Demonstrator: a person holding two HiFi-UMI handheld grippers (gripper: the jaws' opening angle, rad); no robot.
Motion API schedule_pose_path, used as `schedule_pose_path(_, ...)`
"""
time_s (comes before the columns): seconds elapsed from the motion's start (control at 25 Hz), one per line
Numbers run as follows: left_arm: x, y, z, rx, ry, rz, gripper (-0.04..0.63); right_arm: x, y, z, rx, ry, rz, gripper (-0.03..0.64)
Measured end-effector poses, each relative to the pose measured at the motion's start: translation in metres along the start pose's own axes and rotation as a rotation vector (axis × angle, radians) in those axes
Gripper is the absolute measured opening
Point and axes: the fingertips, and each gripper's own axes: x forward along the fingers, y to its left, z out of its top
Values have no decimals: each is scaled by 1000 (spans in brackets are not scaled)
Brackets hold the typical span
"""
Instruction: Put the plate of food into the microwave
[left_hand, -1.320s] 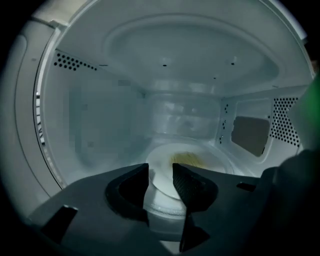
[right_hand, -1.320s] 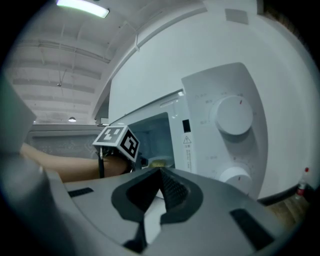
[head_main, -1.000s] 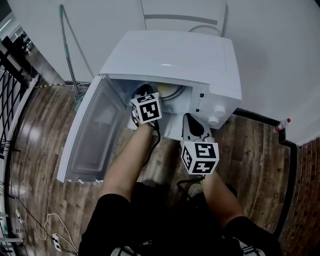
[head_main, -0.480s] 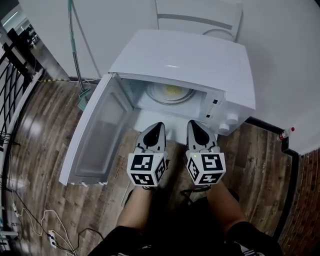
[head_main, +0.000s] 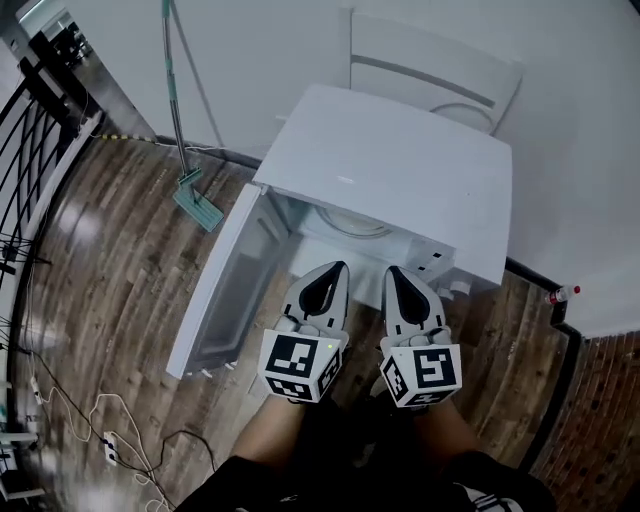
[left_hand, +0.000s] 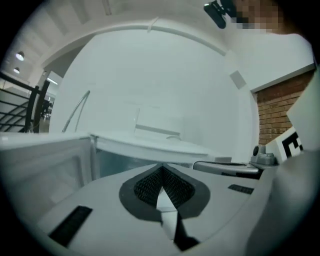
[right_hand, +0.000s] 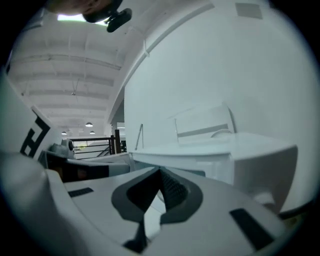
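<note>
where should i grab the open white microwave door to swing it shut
Probably best: grip the white microwave door by its free end edge, farthest from the hinge. It stands upright and thin, swung out leftward, so bring the left gripper from the near side, jaws across its thickness.

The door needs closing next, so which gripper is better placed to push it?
Probably the left. The left gripper sits beside the open door, which hangs out on its side; the right gripper would have to cross over. Both are shut and empty.
</note>
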Motion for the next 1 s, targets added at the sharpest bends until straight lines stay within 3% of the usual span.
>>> schedule_pose_path(0.32, -65, -46, 217, -16, 21, -23, -3, -38, 33, 216, 33, 21, -73, 7)
schedule_pose_path(0.52, -133, -82, 315, 29, 39, -12, -3, -100, 68, 334, 42, -1, -108, 6)
schedule_pose_path(0.76, -196, -113, 380, -9, 6, -63, -3, -156, 94, 392, 69, -24, -136, 7)
schedule_pose_path(1.0, -236, -125, 400, 5, -37, -59, -3, -198, 120, 407, 70, -55, -117, 8)
